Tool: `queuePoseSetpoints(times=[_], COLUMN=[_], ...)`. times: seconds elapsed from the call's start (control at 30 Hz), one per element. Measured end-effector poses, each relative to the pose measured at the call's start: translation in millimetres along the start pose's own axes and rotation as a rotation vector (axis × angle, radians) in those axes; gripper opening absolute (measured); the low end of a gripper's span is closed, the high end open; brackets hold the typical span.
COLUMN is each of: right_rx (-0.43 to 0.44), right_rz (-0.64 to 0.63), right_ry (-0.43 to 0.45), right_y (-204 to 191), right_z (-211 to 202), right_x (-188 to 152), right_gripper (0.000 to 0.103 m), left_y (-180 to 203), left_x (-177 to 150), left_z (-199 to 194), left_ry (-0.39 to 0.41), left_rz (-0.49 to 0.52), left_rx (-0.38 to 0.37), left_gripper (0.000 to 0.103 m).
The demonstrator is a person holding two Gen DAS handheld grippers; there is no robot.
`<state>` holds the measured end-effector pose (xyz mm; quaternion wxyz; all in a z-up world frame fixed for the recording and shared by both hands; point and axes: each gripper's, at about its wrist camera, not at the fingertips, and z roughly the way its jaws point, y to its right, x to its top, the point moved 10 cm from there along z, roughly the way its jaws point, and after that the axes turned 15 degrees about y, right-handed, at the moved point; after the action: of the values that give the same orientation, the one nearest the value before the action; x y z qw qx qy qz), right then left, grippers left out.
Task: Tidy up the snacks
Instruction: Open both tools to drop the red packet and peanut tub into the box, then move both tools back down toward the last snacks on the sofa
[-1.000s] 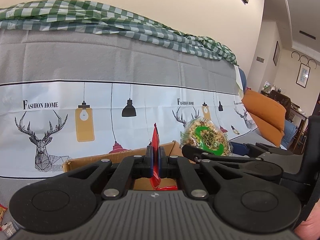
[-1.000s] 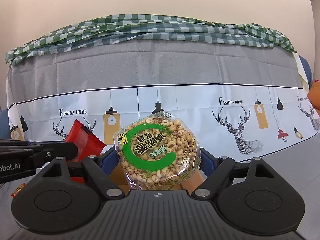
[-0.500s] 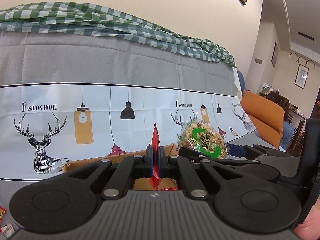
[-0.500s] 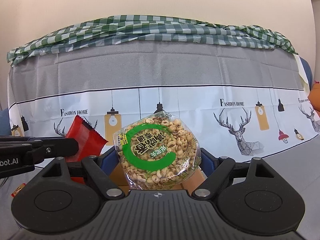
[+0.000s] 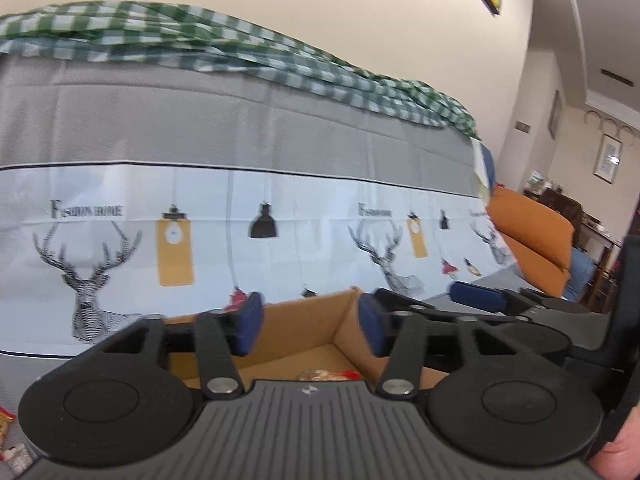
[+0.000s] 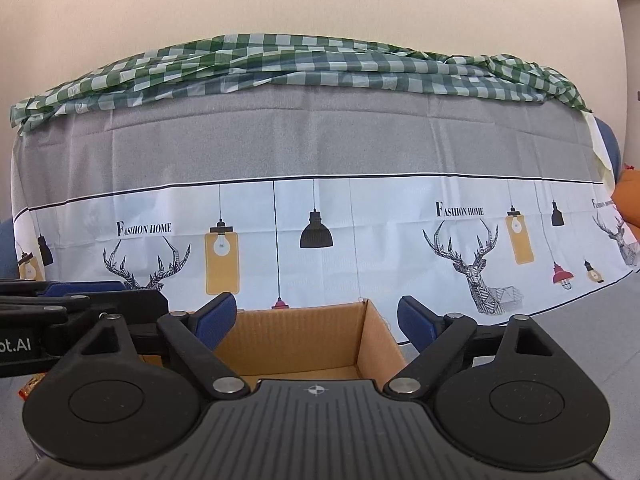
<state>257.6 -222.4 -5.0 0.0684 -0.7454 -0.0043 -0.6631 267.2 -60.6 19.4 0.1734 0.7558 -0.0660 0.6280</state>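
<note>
An open cardboard box (image 5: 320, 312) stands below both grippers on the cloth-covered surface. My left gripper (image 5: 310, 328) hangs over it; its jaws are opening and nothing is between the blue pads. At the box's bottom lie the nut packet (image 5: 316, 374) and the red packet (image 5: 350, 374), mostly hidden by the gripper body. My right gripper (image 6: 316, 320) is over the same box (image 6: 300, 332), jaws opening wide and empty. In the left wrist view one of its pads (image 5: 476, 299) shows to the right. The left one's pad (image 6: 80, 288) shows at left in the right wrist view.
A sofa back draped in a grey and white deer-print cloth (image 6: 320, 240) rises right behind the box, with a green checked cloth (image 6: 300, 64) on top. Loose snack packets (image 5: 6, 424) lie at the far left. An orange cushion (image 5: 532, 240) sits to the right.
The left gripper has opened and let go of the red packet. The right gripper has released the nut packet. Both packets have dropped into the box.
</note>
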Motion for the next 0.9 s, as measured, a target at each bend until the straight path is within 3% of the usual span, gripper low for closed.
queuePoseSetpoints(times=[0.1,0.3,0.63,0.83,0.9], right_rx=[-0.003,0.012,0.102,0.2,0.24], right_rz=[0.0,0.001,0.007,-0.013,-0.02], right_ry=[0.006,0.019,0.029,0.023,0.021], right_y=[-2,-18,-87,-145,-165], right_z=[0,-1,-9,-21,-26], right_x=[1,3,9,4,1], right_gripper=[0.089,0.089,0.088,0.086,0.077], left_y=[-10,-40,-112,-161,-180], left_x=[9,28,44,49,47], left_z=[-5,-13,-32,-52,-58], left_ry=[0.048,0.109,0.092,0.074,0.056], left_rz=[0.015,0.043,-0.026,-0.079,-0.093], left_rx=[0.036,0.13,0.225,0.284,0.323], left_gripper=[0.079,0.081,0.079,0.057,0.034])
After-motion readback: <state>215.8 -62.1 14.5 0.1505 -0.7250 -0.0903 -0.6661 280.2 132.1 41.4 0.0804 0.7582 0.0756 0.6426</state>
